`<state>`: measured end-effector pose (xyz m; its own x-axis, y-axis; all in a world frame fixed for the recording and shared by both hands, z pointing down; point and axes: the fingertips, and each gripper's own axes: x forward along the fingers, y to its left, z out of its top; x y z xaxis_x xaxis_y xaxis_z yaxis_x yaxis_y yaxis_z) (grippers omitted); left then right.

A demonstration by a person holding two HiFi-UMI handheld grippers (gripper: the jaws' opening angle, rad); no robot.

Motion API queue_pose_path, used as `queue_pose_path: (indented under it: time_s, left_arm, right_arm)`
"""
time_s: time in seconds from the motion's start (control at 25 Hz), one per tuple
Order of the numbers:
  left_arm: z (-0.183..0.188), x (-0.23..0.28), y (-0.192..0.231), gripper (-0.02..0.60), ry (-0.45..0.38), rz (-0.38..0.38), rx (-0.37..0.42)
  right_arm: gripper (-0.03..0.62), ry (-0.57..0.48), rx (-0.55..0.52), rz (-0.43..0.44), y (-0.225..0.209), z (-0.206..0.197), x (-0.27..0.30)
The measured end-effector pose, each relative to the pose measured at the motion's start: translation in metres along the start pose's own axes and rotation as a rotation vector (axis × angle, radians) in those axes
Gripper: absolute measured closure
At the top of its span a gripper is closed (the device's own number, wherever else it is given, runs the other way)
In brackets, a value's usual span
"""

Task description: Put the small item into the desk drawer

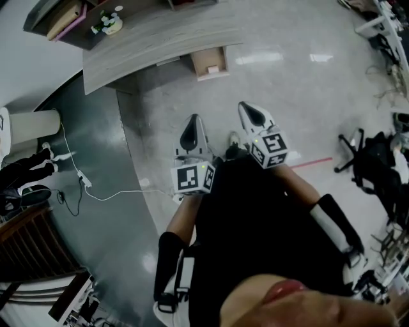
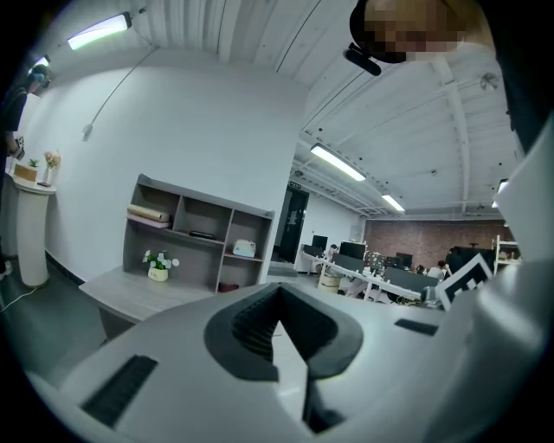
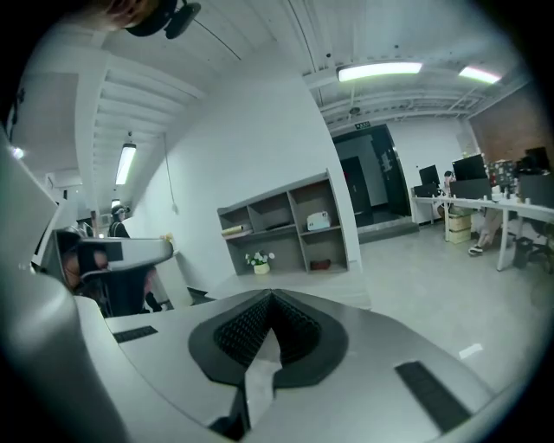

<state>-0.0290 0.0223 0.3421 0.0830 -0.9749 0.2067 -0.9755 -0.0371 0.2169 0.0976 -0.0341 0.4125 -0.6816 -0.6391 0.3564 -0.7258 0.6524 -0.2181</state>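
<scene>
Right gripper [image 3: 268,333]: jaws clamped together on the item [image 3: 258,378], a thin white scrap pinched between the dark pads with its end sticking out toward the camera (can't tell the material). Left gripper [image 2: 279,333]: jaws together, only a thin pale seam between the pads, nothing in it. In the head view both grippers are held out in front of the person over the pale floor [image 1: 287,89], side by side, the right one a bit further forward, marker cubes facing up. The item is up in the right jaws, well apart from the drawer [image 1: 209,62]. The drawer stands pulled out from under the near edge of the grey desk [image 1: 147,41], and its inside looks bare from the head view. A small potted plant [image 1: 110,24] sits on the desk near the back, with the open shelf [image 1: 61,16] behind it. Both gripper views look toward that desk and shelf across open floor. A white cable [image 1: 102,195] runs over the dark floor strip on the left. A black chair base [image 1: 353,150] is off to the right.
</scene>
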Motion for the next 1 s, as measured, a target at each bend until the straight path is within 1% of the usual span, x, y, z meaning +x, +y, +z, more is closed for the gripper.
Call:
queue_pose_path:
  time_s: [0.12, 0.24, 0.44, 0.52, 0.6, 0.76, 1.0]
  left_arm:
    - [0.005, -0.014, 0.010, 0.591, -0.007, 0.001, -0.006]
    - [0.009, -0.030, 0.017, 0.591, -0.016, 0.002, 0.006]
    - [0.023, -0.050, 0.023, 0.591, -0.061, 0.000, 0.042]
    - [0.029, -0.054, 0.023, 0.591, -0.093, 0.002, 0.016]
    - [0.031, -0.055, 0.022, 0.591, -0.104, -0.004, -0.006]
    - [0.028, -0.058, 0.021, 0.591, -0.094, -0.026, -0.007]
    - [0.028, -0.058, 0.019, 0.591, -0.095, -0.035, -0.007]
  right_arm:
    - [0.594, -0.052, -0.051, 0.016, 0.025, 0.021, -0.018]
    - [0.594, -0.098, -0.067, 0.027, 0.048, 0.037, -0.033]
    - [0.594, -0.110, -0.091, 0.031, 0.076, 0.041, -0.044]
    - [0.594, -0.107, -0.099, 0.025, 0.082, 0.037, -0.045]
    - [0.594, -0.102, -0.103, 0.018, 0.086, 0.034, -0.044]
    - [0.594, -0.106, -0.112, 0.004, 0.087, 0.034, -0.046]
    - [0.595, -0.102, -0.124, -0.002, 0.088, 0.031, -0.047]
